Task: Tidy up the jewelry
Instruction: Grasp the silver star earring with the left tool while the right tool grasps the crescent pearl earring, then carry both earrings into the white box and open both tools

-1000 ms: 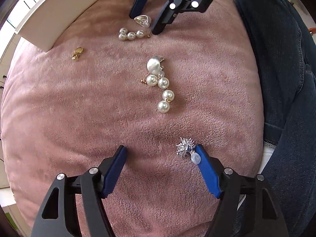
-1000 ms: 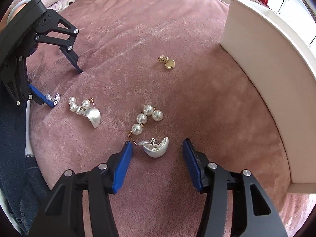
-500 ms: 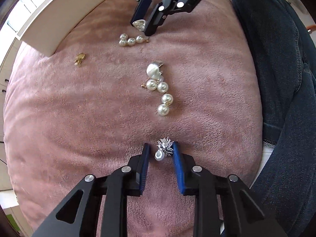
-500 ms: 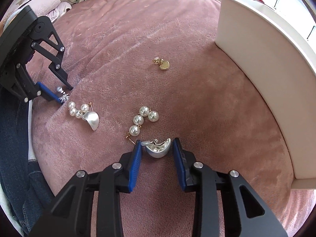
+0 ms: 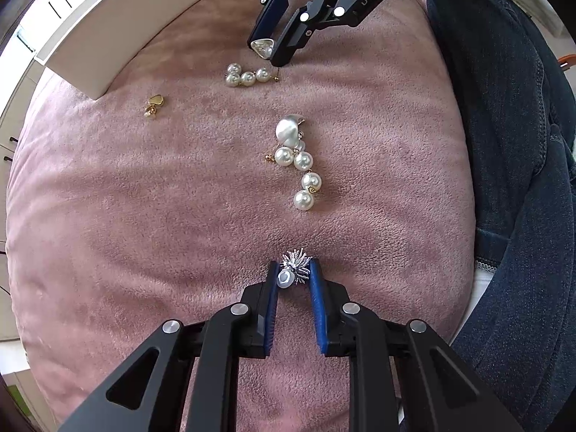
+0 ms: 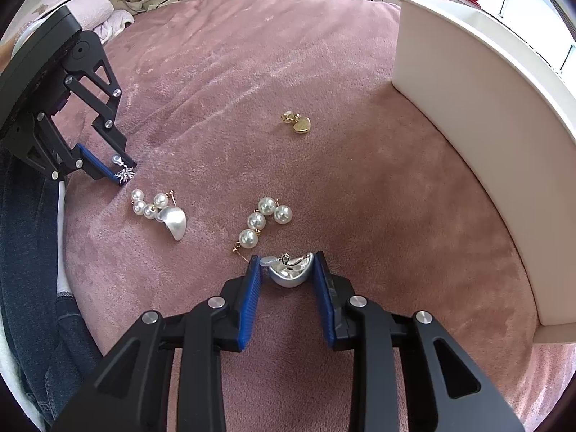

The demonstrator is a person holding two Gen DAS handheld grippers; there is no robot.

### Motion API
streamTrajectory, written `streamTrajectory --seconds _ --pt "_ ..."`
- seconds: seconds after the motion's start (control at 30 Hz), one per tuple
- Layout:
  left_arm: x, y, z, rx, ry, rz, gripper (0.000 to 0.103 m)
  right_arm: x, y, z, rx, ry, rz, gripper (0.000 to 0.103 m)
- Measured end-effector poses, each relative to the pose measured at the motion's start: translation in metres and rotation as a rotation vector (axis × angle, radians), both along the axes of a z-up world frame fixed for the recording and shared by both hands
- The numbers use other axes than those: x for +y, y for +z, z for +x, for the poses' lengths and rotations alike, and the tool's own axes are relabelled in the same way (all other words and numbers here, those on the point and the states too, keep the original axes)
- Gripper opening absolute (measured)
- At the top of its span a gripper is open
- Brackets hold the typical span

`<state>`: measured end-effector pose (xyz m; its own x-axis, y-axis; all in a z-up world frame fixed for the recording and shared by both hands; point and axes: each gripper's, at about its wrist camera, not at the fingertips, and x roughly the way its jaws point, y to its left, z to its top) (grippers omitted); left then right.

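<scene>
Gripping silver starburst earring (image 5: 296,264) w/ my left claw (image 5: 294,275) & silver shell earring (image 6: 291,270) w/ right claw (image 6: 287,264), both low over pink blanket (image 6: 252,72).

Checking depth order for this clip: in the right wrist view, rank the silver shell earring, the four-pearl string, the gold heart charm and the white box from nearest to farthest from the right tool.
1. Silver shell earring, clamped in the right tool.
2. Four-pearl string, just beyond, slightly left.
3. Gold heart charm, farther ahead.
4. White box, off to the right; its distance against the charm is too close to call.
</scene>
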<state>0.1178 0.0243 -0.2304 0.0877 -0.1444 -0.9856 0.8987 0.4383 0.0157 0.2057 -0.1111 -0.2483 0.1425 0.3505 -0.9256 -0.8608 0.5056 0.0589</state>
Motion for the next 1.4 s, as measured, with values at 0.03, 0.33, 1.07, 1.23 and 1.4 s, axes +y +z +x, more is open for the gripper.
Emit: streamTrajectory --seconds 0.03,0.33,1.07,1.23,1.4 --pt "-0.001 0.001 0.000 -0.001 0.001 0.002 0.022 0.000 0.001 -0.001 -0.001 -0.001 0.002 0.030" --pt "0.001 0.023 0.006 -0.076 0.022 0.032 0.021 -0.009 0.011 0.003 -0.011 -0.031 0.036 0.030" --pt "-0.037 0.107 0.080 -0.417 0.242 0.032 0.021 -0.043 0.125 0.024 -0.229 -0.199 0.215 0.030" --pt "-0.055 0.131 0.103 -0.496 0.306 0.000 0.021 -0.057 0.156 0.029 -0.305 -0.264 0.248 0.030" --pt "-0.072 0.157 0.126 -0.564 0.397 -0.066 0.021 -0.073 0.185 0.038 -0.375 -0.365 0.278 0.030"
